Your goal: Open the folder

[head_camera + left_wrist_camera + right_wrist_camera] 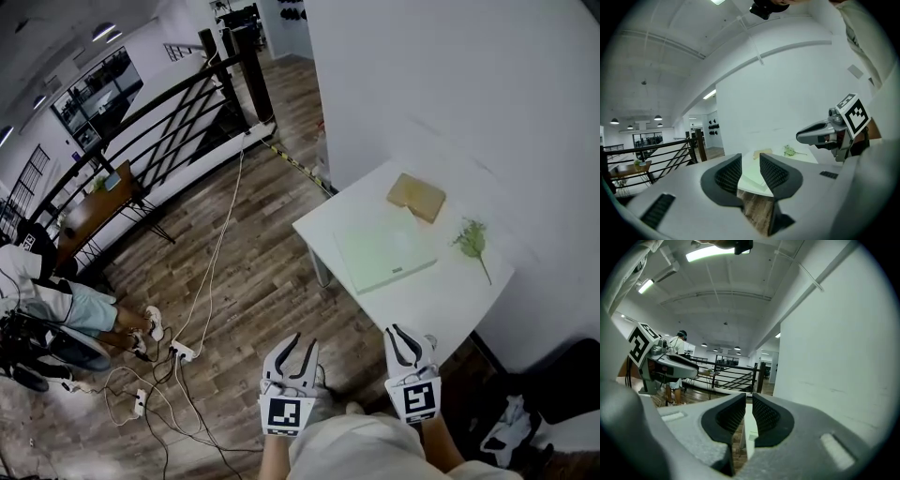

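Observation:
A pale green folder (386,251) lies shut and flat on the white table (450,300) by the wall. In the left gripper view the folder (751,179) shows through the gap between the jaws, still some way ahead. My left gripper (292,349) hangs over the wooden floor, short of the table's near corner, jaws open and empty (750,161). Beside it my right gripper (405,339) points at the table's near edge, jaws a narrow gap apart with nothing in them (748,401).
A tan block (416,197) and a green sprig (473,242) lie on the table beyond the folder. A black railing (178,112), floor cables with a power strip (181,352), a seated person (56,309) and a dark bag (553,384) surround the spot.

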### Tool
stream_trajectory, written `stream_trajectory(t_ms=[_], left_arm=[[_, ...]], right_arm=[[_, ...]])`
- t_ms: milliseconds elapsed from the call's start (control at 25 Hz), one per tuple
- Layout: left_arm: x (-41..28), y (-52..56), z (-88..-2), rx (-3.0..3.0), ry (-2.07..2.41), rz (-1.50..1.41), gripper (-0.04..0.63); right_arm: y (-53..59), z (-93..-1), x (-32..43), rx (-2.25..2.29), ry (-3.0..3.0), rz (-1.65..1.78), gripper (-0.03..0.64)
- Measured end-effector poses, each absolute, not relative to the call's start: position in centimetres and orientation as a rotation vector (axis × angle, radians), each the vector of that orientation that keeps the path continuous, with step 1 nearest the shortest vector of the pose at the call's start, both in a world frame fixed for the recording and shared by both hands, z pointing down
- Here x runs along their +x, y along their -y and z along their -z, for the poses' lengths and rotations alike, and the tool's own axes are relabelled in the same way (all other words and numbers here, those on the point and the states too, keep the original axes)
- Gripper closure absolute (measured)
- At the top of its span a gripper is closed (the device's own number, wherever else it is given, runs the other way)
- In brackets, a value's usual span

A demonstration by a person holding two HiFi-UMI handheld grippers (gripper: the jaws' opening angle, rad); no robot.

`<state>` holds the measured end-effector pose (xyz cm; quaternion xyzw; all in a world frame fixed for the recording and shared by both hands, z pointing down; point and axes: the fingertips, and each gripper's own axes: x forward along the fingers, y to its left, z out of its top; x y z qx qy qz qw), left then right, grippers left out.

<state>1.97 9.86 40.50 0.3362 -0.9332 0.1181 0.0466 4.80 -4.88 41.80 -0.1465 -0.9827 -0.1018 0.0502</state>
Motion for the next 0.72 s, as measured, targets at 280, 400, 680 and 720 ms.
stream_trajectory(t_ms=[280, 400, 680, 720], left_arm=[[-2.5, -10.1, -41.0, 1.154, 2.793, -0.350, 0.476], [-4.7, -10.2, -41.1, 1.240, 2.770, -0.375, 0.476], [-9.2, -11.0, -42.5, 1.391, 2.679, -0.379, 0.476], [-9.9, -11.1, -42.7, 1.408, 2.666, -0.372, 0.476]], right_arm=[[4.1, -42.0, 1.5, -0.325, 2.979, 0.309, 0.589], [3.7, -42.3, -0.1, -0.256, 2.977, 0.299, 0.589], [2.3, -43.3, -3.1, -0.079, 2.946, 0.257, 0.589], [2.1, -43.5, -3.5, -0.050, 2.938, 0.245, 0.589]])
